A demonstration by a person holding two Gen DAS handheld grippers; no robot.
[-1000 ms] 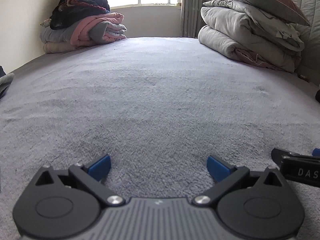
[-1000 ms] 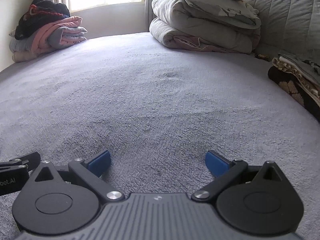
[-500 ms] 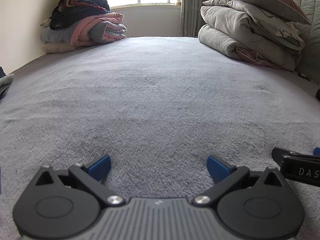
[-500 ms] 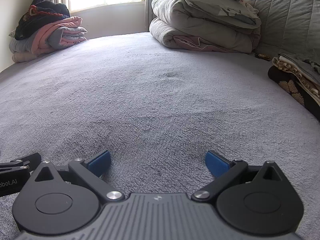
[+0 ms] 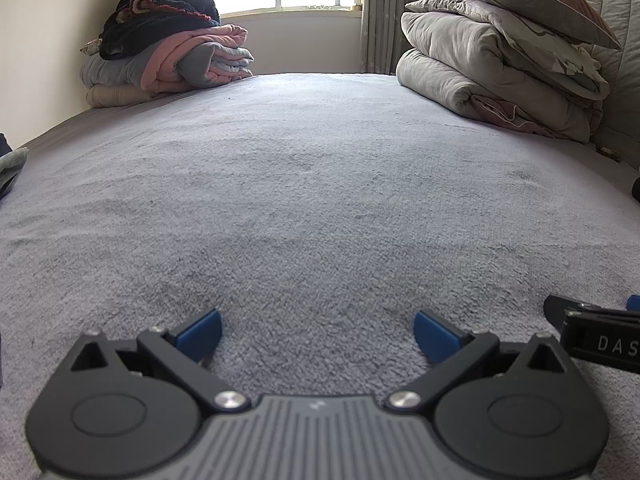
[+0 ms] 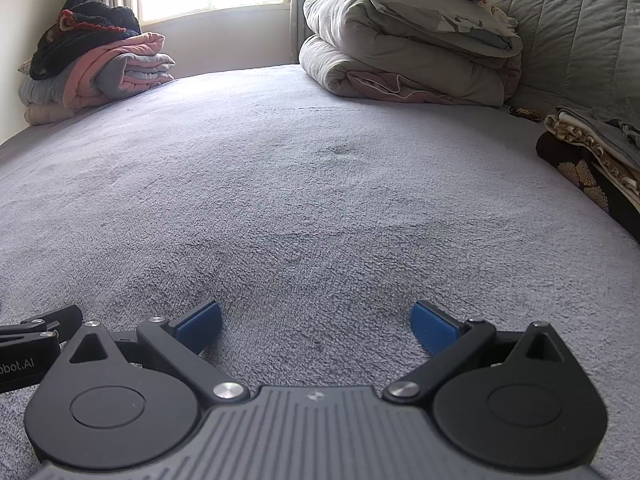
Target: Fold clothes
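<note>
Both tongs (image 5: 318,334) (image 6: 316,326) agape, level over grey bed (image 5: 320,200)

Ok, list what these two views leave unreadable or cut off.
- Garment at the left edge, left wrist view: frame cuts it, type unclear.
- Folded pile at the right, right wrist view: cropped by the edge; number of pieces unclear.
- Right gripper's lettering, left wrist view: only "DAS" shows, the rest is cut off.
- Dark bundle atop the far stack: too small to identify.
</note>
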